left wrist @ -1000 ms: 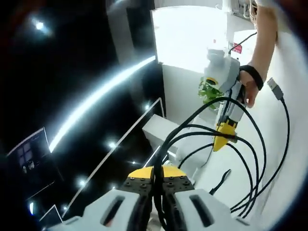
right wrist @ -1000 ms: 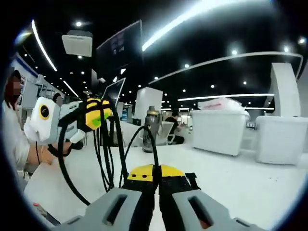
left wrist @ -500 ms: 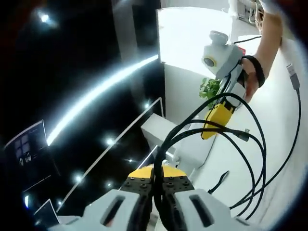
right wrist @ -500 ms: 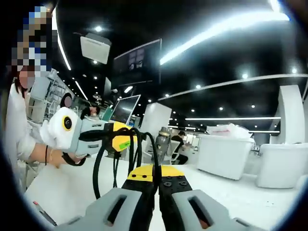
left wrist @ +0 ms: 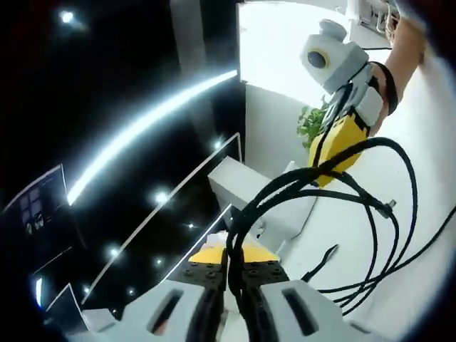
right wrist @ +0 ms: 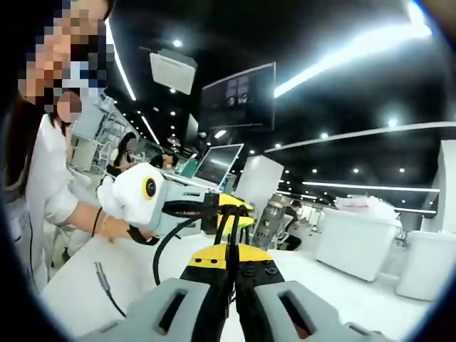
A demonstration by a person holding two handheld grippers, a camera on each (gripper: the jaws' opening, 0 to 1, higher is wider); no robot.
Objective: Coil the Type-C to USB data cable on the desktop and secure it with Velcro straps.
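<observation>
Now your left gripper (left wrist: pixel 234 274) pinches the black cable (left wrist: pixel 370 214), whose loops hang above the white desk (left wrist: pixel 420 121). Across those loops, your right gripper (right wrist: pixel 233 274) pinches the same cable, its jaws pressed together, close beside the left one.

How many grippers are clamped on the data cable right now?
2: the left gripper is shut on the data cable loops; the right gripper is shut on a strand of it too.
</observation>
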